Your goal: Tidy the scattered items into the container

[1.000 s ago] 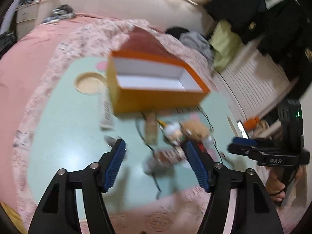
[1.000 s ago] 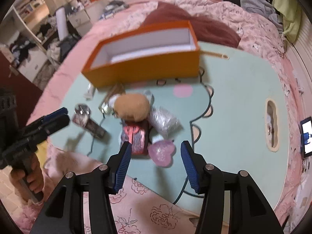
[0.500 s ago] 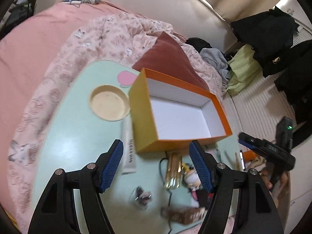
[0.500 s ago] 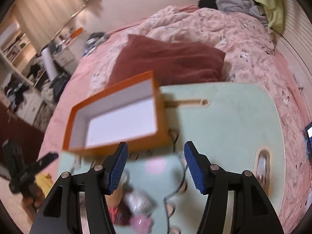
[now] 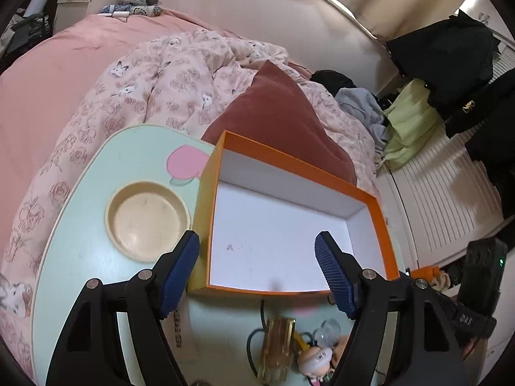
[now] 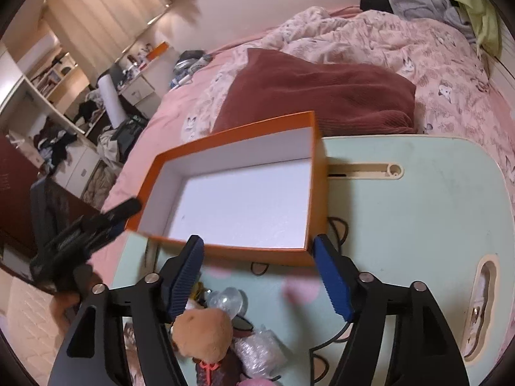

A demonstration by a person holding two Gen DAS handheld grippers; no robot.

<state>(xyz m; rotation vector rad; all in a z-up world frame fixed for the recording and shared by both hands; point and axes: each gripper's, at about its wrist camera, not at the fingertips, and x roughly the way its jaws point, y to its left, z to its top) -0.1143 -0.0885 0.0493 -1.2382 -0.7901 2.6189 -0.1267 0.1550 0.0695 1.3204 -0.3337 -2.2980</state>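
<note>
The orange box (image 5: 206,199) with a white inside stands empty on the mint-green lap table (image 5: 90,199). My left gripper (image 5: 257,236) hovers over the box's near end, jaws opening, nothing between them. Below it lie a gold bottle (image 5: 278,350), a small doll (image 5: 317,358) and a black cable (image 5: 254,347). My right gripper (image 6: 257,241) hangs over the near wall of the box (image 6: 318,193), jaws opening and holding nothing. Under it sit a brown plush (image 6: 202,331), a clear ball (image 6: 228,299) and a bubble-wrap packet (image 6: 260,350).
The table rests on a bed with a pink quilt, and a maroon pillow (image 5: 283,122) lies just behind the box. A round cup recess (image 5: 148,222) is left of the box. A long slot (image 6: 363,170) and an oval recess (image 6: 482,305) are on the right. The left gripper (image 6: 96,225) shows in the right view.
Both grippers moved away from the scattered items and forward to the box, which now fills both views. The right jaws stand wider than before. Nothing was picked up.
</note>
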